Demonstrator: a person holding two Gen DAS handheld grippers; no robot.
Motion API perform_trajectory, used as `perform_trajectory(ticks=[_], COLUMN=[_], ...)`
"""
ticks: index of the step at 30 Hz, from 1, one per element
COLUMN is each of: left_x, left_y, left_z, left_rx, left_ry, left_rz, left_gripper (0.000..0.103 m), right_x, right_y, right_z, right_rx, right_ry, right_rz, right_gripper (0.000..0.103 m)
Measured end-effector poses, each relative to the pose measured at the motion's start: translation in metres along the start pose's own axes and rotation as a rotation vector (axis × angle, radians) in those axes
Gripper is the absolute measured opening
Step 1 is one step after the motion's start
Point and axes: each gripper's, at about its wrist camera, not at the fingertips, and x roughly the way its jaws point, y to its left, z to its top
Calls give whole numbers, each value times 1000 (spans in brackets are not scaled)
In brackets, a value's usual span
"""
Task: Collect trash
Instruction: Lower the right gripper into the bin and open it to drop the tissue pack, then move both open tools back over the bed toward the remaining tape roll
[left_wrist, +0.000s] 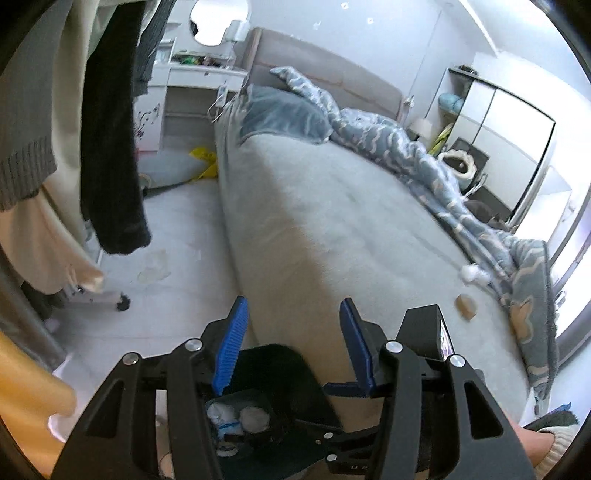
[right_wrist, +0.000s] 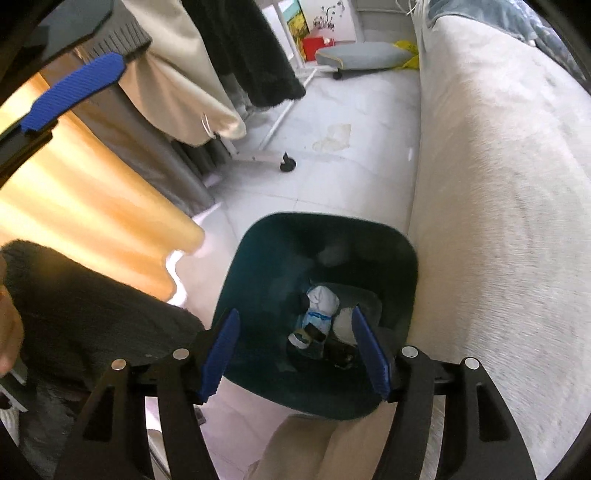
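Observation:
A dark teal trash bin (right_wrist: 258, 266) stands on the floor beside the bed; it also shows in the left wrist view (left_wrist: 291, 373). White crumpled trash (right_wrist: 319, 308) lies at its bottom. My right gripper (right_wrist: 295, 350) is open and empty above the bin mouth. My left gripper (left_wrist: 291, 332) is open and empty over the bed edge and bin. The right gripper's body (left_wrist: 424, 332) shows next to it. A white crumpled tissue (left_wrist: 474, 274) and a small brown scrap (left_wrist: 466, 305) lie on the grey bed (left_wrist: 332, 206) at the right.
A blue patterned duvet (left_wrist: 406, 147) and a pillow (left_wrist: 280, 114) lie on the bed. Hanging clothes (left_wrist: 110, 147) on a wheeled rack (right_wrist: 273, 155) fill the left. A stain (right_wrist: 332, 138) marks the floor. A grey cushion (right_wrist: 362, 55) lies farther back.

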Motion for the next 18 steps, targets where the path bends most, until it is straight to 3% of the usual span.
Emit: perform_trajectory(ticks=[8,18], left_x=[1,17], left_y=[-37,-76], left_z=[8,9], left_rx=[53,99], left_ry=[-28,-20], left_rz=[-46,-78], left_gripper=[54,54], right_x=[-49,-102], right_y=[-15,-61], right_z=[-5,-21], right_rx=[14,74], right_ry=[-114,-224], right_rz=[-22,-130], right_gripper=[65,65])
